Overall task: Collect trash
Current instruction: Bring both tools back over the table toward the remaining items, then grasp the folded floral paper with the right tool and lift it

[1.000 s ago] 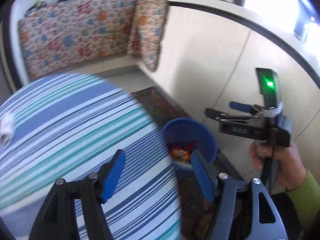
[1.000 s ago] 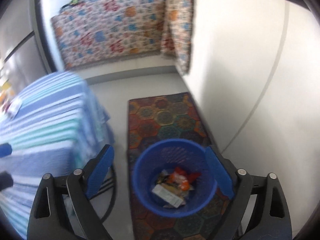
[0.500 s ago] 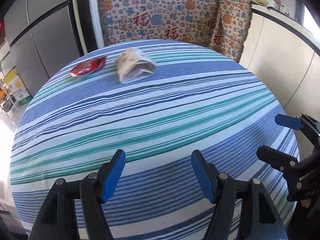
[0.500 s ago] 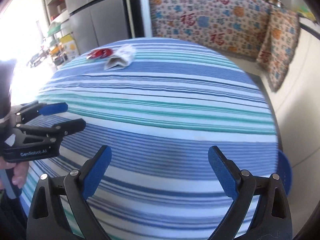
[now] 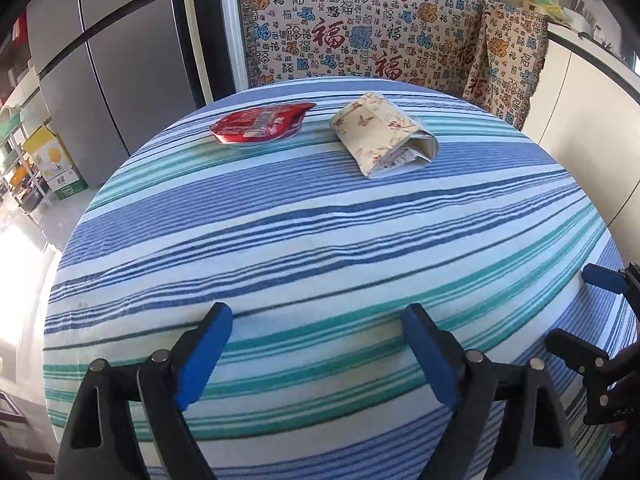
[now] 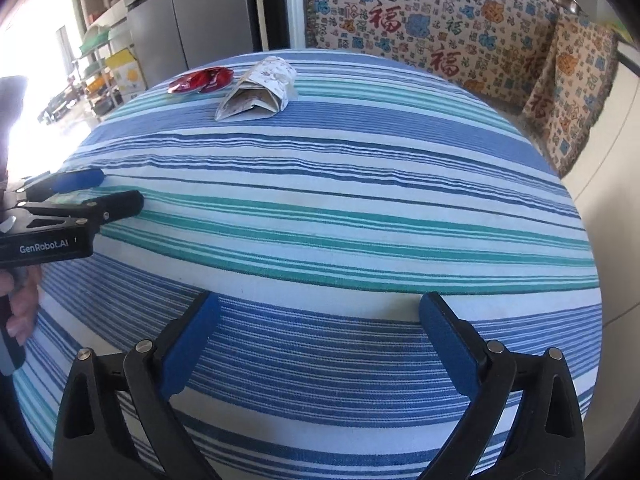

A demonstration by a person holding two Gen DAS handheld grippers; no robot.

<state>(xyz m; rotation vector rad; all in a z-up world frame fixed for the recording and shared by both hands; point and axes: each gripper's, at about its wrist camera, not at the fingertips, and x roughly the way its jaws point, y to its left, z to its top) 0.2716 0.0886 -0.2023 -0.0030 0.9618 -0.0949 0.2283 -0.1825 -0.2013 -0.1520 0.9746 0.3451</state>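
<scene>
A red foil wrapper and a crumpled cream floral paper packet lie at the far side of the round table with a blue and teal striped cloth. Both also show in the right wrist view: wrapper, packet. My left gripper is open and empty over the near edge of the table. My right gripper is open and empty over the near right edge. Each gripper appears in the other's view: right, left. The trash bin is out of view.
A sofa back covered in patterned cloth stands behind the table. A grey refrigerator is at the far left, with boxes and shelves beside it. A white counter wall runs along the right.
Both grippers swung left from the blue bin on the floor to face the table. Over the last half second they moved slightly closer to the wrapper and packet. Both stayed open.
</scene>
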